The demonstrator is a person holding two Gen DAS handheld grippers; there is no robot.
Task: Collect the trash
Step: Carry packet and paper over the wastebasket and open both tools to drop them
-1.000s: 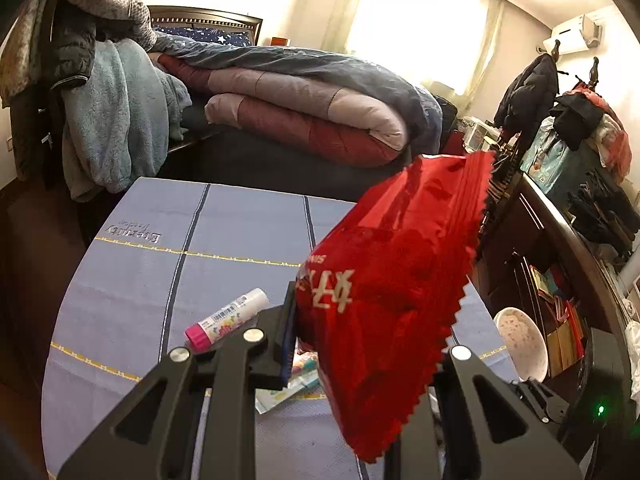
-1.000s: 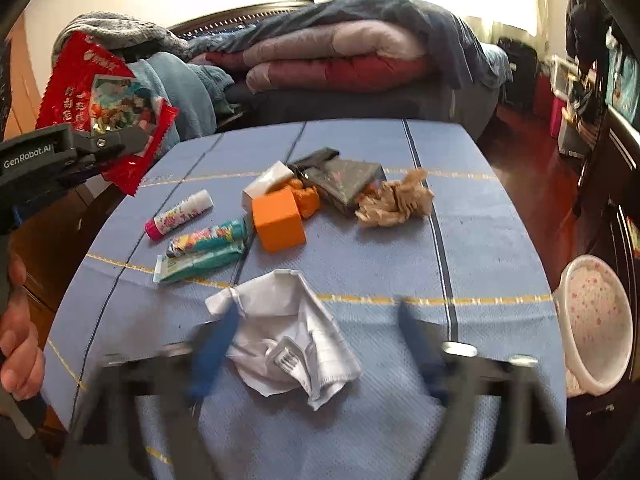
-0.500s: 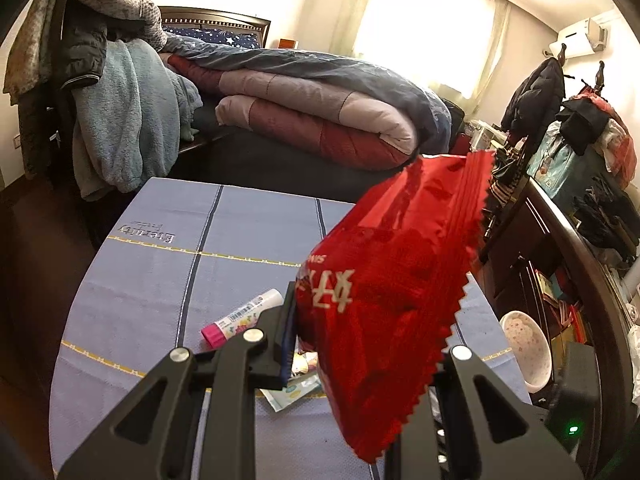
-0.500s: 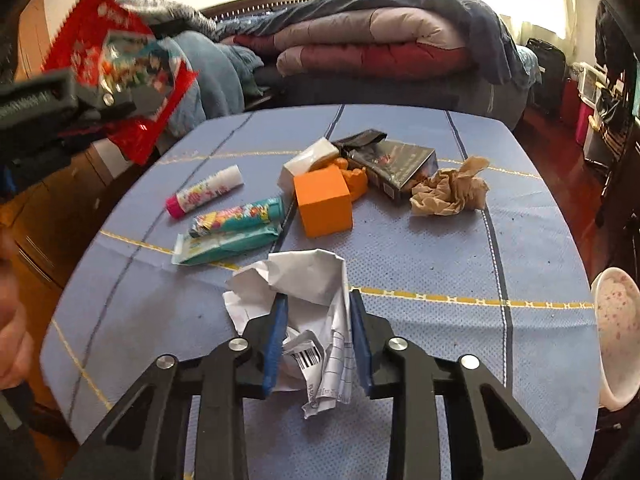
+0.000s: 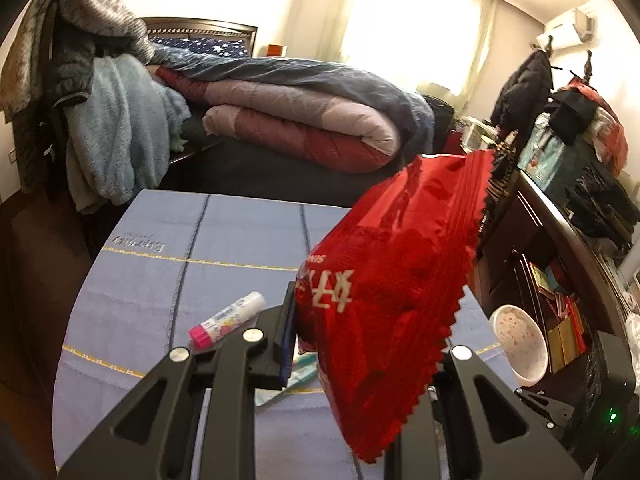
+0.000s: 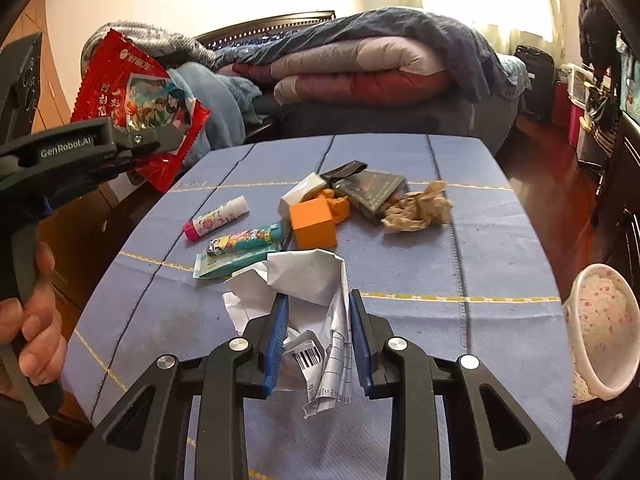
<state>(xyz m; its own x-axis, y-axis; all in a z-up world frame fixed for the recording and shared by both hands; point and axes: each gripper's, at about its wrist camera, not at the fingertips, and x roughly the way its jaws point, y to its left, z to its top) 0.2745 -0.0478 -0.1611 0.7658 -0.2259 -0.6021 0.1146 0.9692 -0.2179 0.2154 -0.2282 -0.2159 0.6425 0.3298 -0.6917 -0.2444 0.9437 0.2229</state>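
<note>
Two pieces of trash are in hand. The left gripper (image 6: 160,140), stamped "GenRobot.AI", pinches a red wrapper (image 5: 392,276) up at ten o'clock, clear of the table (image 6: 500,264), likely to free room for the next pick. The right gripper (image 6: 316,340) is narrowed onto crumpled paper (image 6: 304,284) at six o'clock; a barcode shows, other print is too blurred to read. A bin (image 6: 600,328) waits at three o'clock.

Right gripper (image 6: 316,336) newly around crumpled paper (image 6: 304,292)
</note>
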